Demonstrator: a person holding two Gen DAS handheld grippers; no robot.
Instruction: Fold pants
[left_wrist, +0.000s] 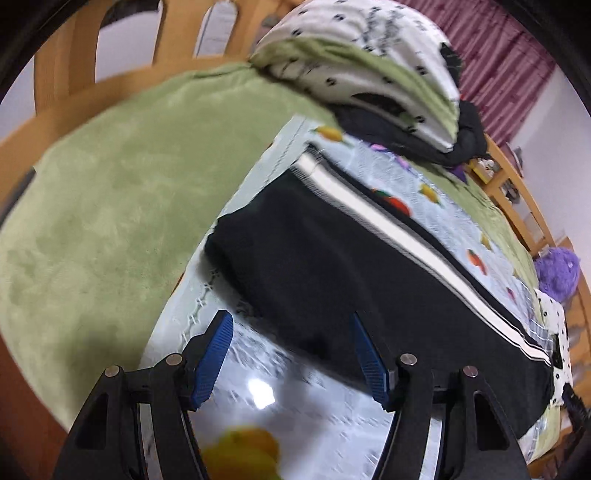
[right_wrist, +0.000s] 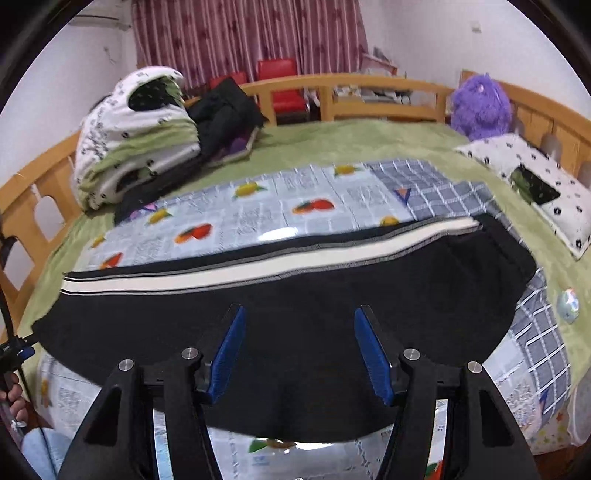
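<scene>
Black pants (right_wrist: 295, 325) with a white side stripe lay flat on the bed (right_wrist: 332, 140), long axis running left to right across mid-frame, directly ahead of the released right gripper (right_wrist: 297, 350), the left gripper (left_wrist: 291, 358) likewise spread, empty, at one end.

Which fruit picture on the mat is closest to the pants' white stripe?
The small yellow fruit beside the blue checked patch, almost touching the pants. The red-orange ones and other yellow ones sit farther up the mat.

Bedroom — wooden bed (right_wrist: 354, 83), curtains (right_wrist: 251, 37).
</scene>
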